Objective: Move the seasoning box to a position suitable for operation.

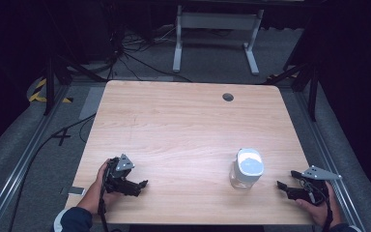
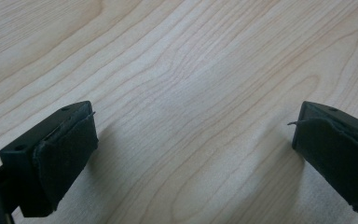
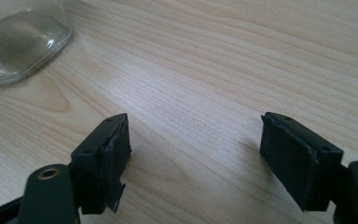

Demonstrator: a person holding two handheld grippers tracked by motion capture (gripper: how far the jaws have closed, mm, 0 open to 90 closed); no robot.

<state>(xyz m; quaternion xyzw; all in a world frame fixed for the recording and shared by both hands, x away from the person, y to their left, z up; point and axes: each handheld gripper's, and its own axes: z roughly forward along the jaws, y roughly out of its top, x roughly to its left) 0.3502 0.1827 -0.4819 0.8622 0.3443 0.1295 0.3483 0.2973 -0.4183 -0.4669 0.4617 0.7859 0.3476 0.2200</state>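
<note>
Wood-grain surface (image 1: pixel 183 125) seen from the high view carries a clear jar (image 1: pixel 245 169) with a white lid, near the right hand-held gripper (image 1: pixel 284 187); the left hand-held gripper (image 1: pixel 142 186) rests well apart. Left gripper view: padded black jaws spread wide, empty. Right gripper view: jaws likewise wide, empty, the jar's glassy rounded base (image 3: pixel 21 44) ahead, seemingly awaiting approach.

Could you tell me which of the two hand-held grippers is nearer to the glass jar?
The right hand-held gripper, just beside the jar with its white lid. The left hand-held gripper sits far across the table.
</note>
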